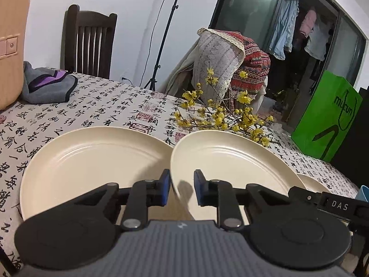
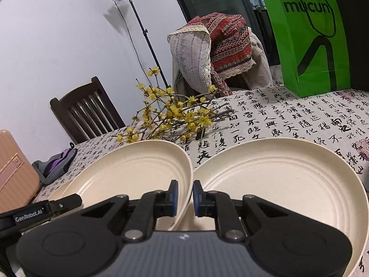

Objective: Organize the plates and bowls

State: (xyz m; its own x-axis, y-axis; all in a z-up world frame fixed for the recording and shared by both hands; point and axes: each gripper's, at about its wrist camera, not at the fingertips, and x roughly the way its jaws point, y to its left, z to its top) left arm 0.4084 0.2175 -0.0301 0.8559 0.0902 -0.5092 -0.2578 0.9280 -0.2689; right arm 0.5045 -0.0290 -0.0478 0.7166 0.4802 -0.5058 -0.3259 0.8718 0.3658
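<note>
Grippers point(image 1: 182, 190) clamped on plates point(image 1: 230, 161) over calligraphy tablecloth point(image 1: 103, 106), white-walled room.

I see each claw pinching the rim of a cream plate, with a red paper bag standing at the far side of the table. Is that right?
Not quite. The bag is green, not red, as the right wrist view shows. The rest holds: the left claw and the right claw each pinch the rim of a cream plate.

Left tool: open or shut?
Shut. The left tool has its blue pads closed on the near rim of the cream plate, which overlaps the neighbouring plate.
</note>
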